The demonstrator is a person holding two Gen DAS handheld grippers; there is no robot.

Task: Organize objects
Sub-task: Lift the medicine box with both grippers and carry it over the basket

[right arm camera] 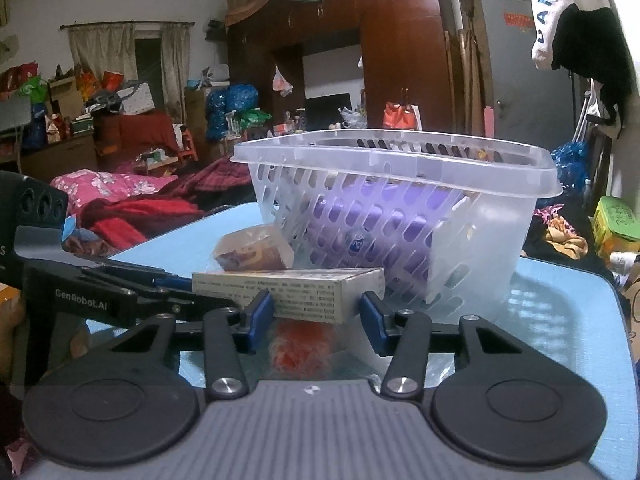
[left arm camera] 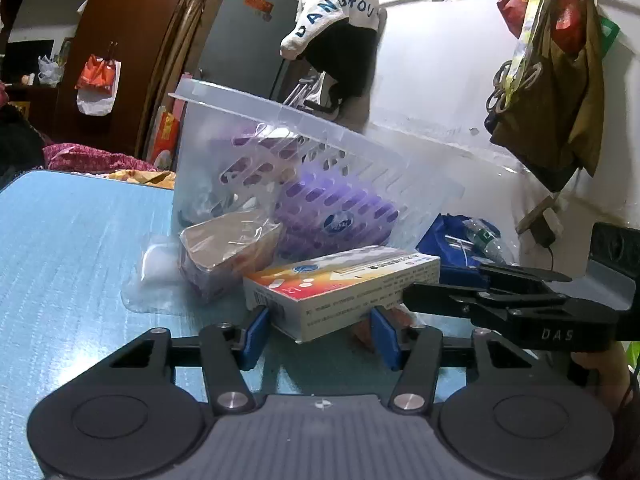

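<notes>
A white and orange medicine box (left arm camera: 340,284) lies on the blue table (left arm camera: 72,248), in front of a clear slotted basket (left arm camera: 320,148) that holds a purple pack (left arm camera: 336,208). My left gripper (left arm camera: 320,334) is open, its blue pads either side of the box's near corner. The box also shows in the right wrist view (right arm camera: 288,292), with my right gripper (right arm camera: 316,320) open around its near side. A red fuzzy item (right arm camera: 300,344) lies under the box. A plastic-wrapped packet (left arm camera: 228,248) sits beside the basket (right arm camera: 400,208).
The right gripper's body (left arm camera: 520,304) reaches in from the right of the left wrist view. A blue bag with a bottle (left arm camera: 464,244) lies right of the basket. Bags (left arm camera: 552,80) hang on the wall. A bed with red and pink bedding (right arm camera: 120,200) lies beyond the table.
</notes>
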